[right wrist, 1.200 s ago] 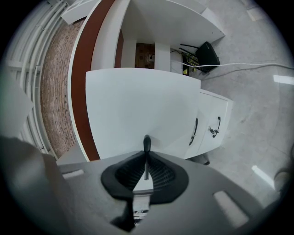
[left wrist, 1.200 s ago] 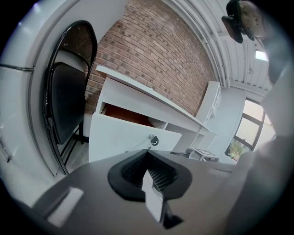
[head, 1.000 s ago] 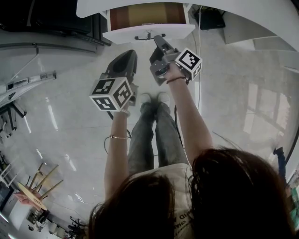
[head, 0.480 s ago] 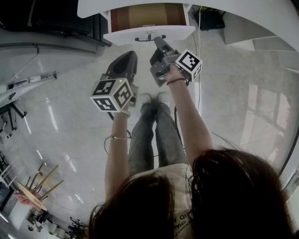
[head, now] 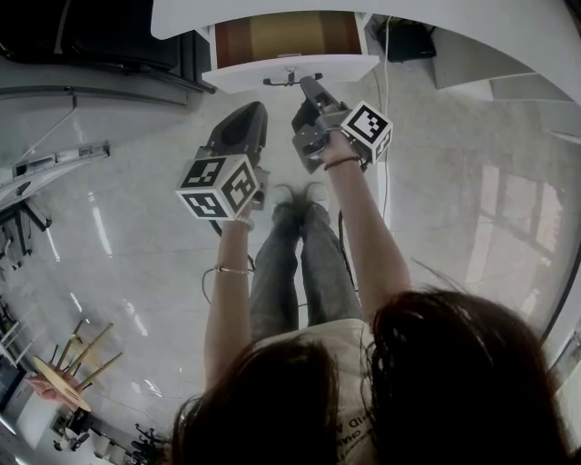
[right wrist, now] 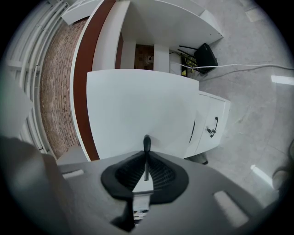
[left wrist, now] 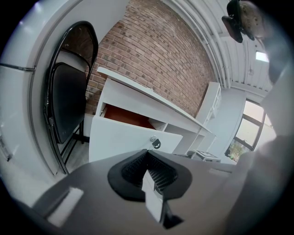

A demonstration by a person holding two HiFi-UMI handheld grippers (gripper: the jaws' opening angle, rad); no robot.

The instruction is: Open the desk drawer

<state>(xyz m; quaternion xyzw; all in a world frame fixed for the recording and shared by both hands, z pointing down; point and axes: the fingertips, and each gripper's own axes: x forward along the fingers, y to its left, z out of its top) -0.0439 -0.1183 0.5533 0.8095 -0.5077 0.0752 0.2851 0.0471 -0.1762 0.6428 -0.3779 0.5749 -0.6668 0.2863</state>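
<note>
The white desk drawer [head: 290, 65] stands pulled out under the desk top [head: 436, 18], and its brown inside [head: 286, 34] shows. My right gripper [head: 307, 86] is at the drawer front, shut on the thin black drawer handle [head: 290, 80]. In the right gripper view the handle [right wrist: 146, 142] sticks up out of the closed jaws of the right gripper [right wrist: 146, 172], against the white drawer front [right wrist: 138, 105]. My left gripper [head: 252, 111] hangs below and left of the drawer, shut and empty. From the left gripper [left wrist: 148, 170] the drawer [left wrist: 119, 140] lies a little way ahead.
A black folding chair [left wrist: 69, 101] stands left of the desk. A white cabinet door with a handle [right wrist: 211, 128] sits beside the drawer, with cables and a black box [right wrist: 204, 55] under the desk. The person's legs [head: 300, 245] are below the grippers on a glossy floor.
The drawer has slid a little farther out toward the person, and the right gripper has come back with the handle. The left gripper has barely moved.
</note>
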